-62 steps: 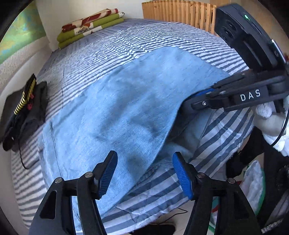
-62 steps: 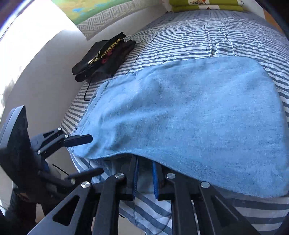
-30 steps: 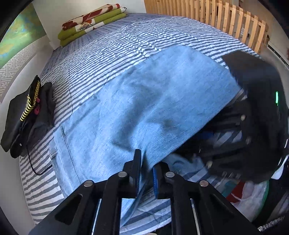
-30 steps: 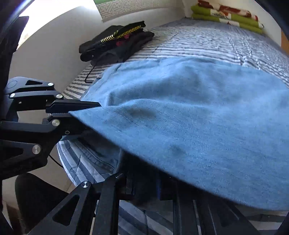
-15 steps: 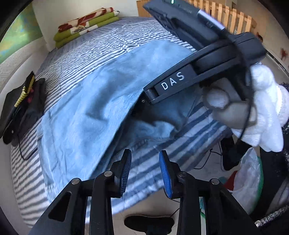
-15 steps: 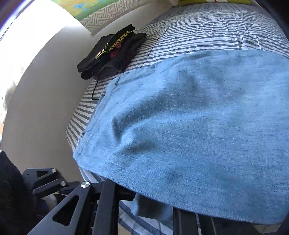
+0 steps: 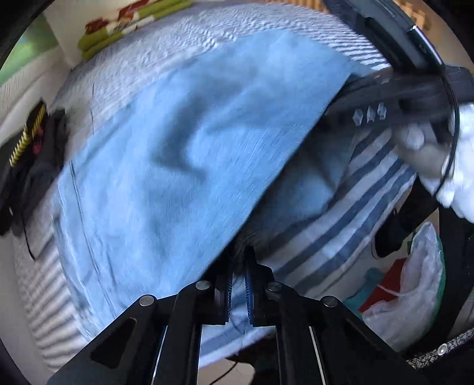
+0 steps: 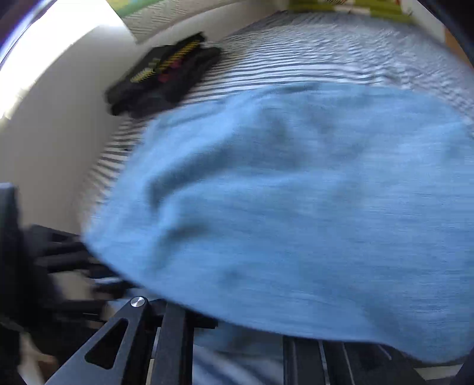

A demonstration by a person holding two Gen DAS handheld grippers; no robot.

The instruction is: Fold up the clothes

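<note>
Left tongs (image 7: 237,284): blue pads (image 7: 248,285) nearly together after just closing, clamped on the near hem of the light blue denim garment (image 7: 177,165) at 6 o'clock in the left wrist view.
Right tongs (image 7: 334,106): tips buried under the garment's raised edge at 2 o'clock in the left wrist view; hidden by cloth in their own view too. Drawn together, having just closed; the lifted hem drapes over them, so they grip the cloth.
Hand (image 7: 438,154): one, in a white glove, holding the right tongs at 3 o'clock.
Garment count: one, spread across the bed (image 7: 183,41), its near edge lifted off the cover.
Dark bundle (image 8: 166,74): one, black with a yellow strip, at 10 o'clock by the wall, apart from the denim.
Folded linens (image 7: 130,26): one green and red stack at the far end, 12 o'clock.
Plastic bag (image 7: 414,293): one, beyond the bed's corner at 4 o'clock.
Open room: striped cover bare between the denim and the far stack.
Writing: pale marks on the right tongs' arm, too blurred to read.
</note>
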